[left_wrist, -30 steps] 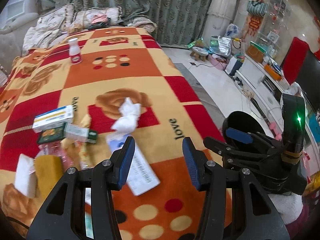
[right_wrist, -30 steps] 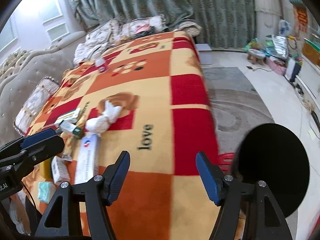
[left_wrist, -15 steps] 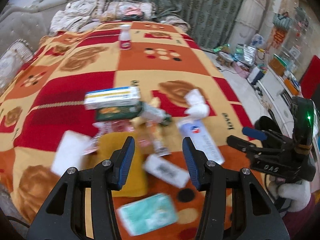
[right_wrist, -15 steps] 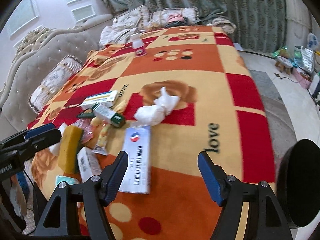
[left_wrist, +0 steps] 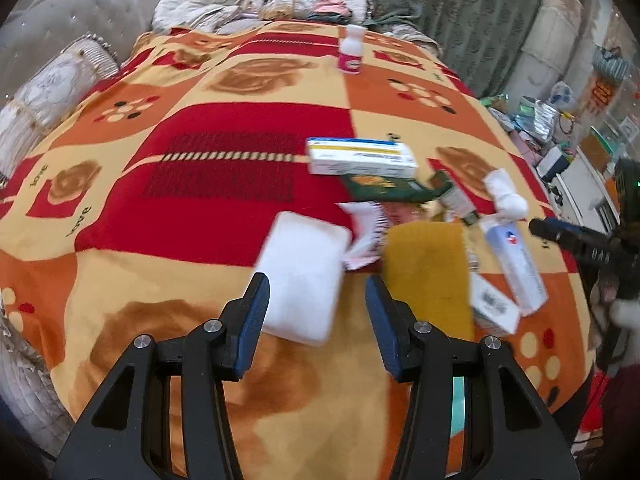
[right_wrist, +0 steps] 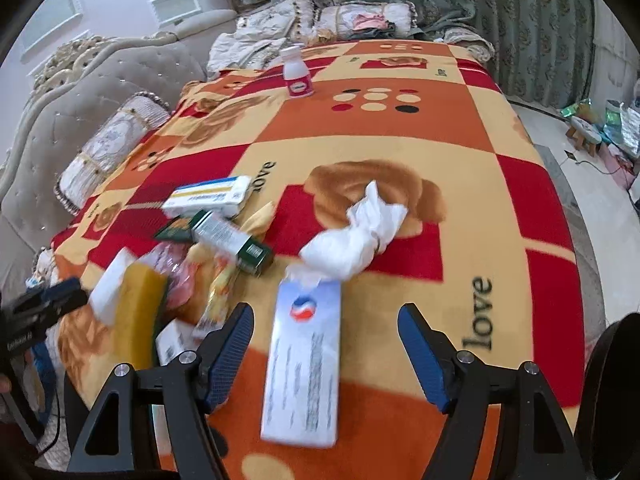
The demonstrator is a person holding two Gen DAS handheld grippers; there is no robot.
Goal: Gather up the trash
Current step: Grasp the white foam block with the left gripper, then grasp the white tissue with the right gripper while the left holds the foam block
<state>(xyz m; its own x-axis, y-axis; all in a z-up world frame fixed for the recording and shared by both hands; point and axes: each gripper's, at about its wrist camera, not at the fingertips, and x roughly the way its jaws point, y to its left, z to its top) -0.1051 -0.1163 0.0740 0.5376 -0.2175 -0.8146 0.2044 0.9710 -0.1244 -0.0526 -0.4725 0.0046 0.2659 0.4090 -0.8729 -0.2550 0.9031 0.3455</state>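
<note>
The trash lies in a loose heap on a bed covered with a checked blanket point(right_wrist: 400, 140) of red, orange and yellow, near the bed's near edge. The left tool point(left_wrist: 316, 312) hangs over that edge with its fingers apart and nothing gripped; a white pad point(left_wrist: 304, 276) lies on the blanket just beyond the gap between them, too blurred to tell whether it touches either one. Beside the pad sits a yellow sponge point(left_wrist: 428, 268), and further in lie a white box with a yellow and blue stripe point(left_wrist: 360, 156) and a dark green packet point(left_wrist: 380, 188) touching it. The right tool point(right_wrist: 326, 340) is spread wide, its jaws opening, above a long white box point(right_wrist: 306, 360) that lies between the fingers without either pressing on it. Just past that box rests a crumpled white tissue point(right_wrist: 356, 236), and to its left a slim green and silver box point(right_wrist: 232, 240). A small white bottle with a pink label point(right_wrist: 296, 74) stands upright, well apart from the heap, toward the far end of the bed by the pillows point(right_wrist: 320, 16).
</note>
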